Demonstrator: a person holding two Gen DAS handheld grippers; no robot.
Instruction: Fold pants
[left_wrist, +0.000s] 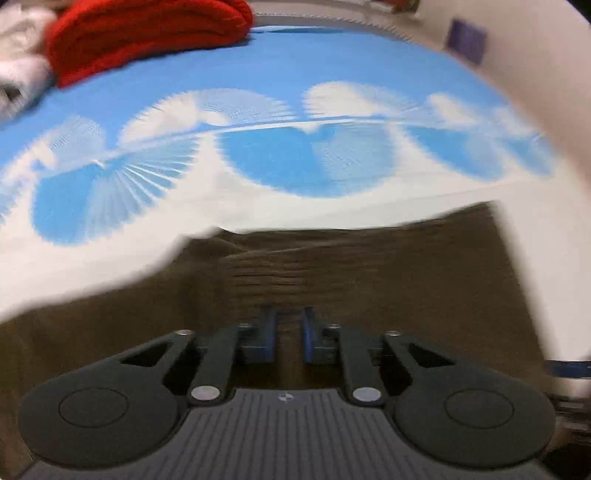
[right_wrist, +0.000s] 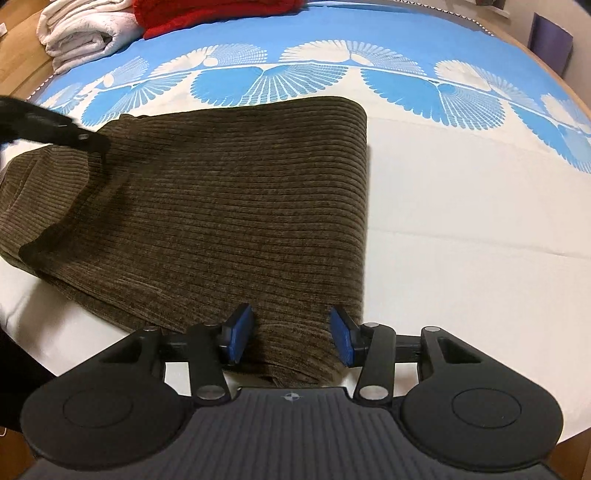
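Note:
Brown corduroy pants (right_wrist: 221, 206) lie folded on a bed, with the fold line on the right. My right gripper (right_wrist: 291, 338) is at their near edge. Its blue pads (right_wrist: 240, 332) stand fairly wide apart and press on a bunched hump of the fabric between them. In the left wrist view, which is blurred, the pants (left_wrist: 369, 273) fill the lower half. My left gripper (left_wrist: 290, 332) has its blue pads almost together, pinching the brown cloth. The left gripper (right_wrist: 90, 142) also shows as a dark shape on the pants' far left part in the right wrist view.
The blue and white patterned bedspread (right_wrist: 461, 177) covers the bed. A folded red cloth (left_wrist: 147, 33) and white towels (right_wrist: 81, 33) lie at the far left. A wall (left_wrist: 535, 74) and a wooden bed edge (right_wrist: 22, 74) border the bed.

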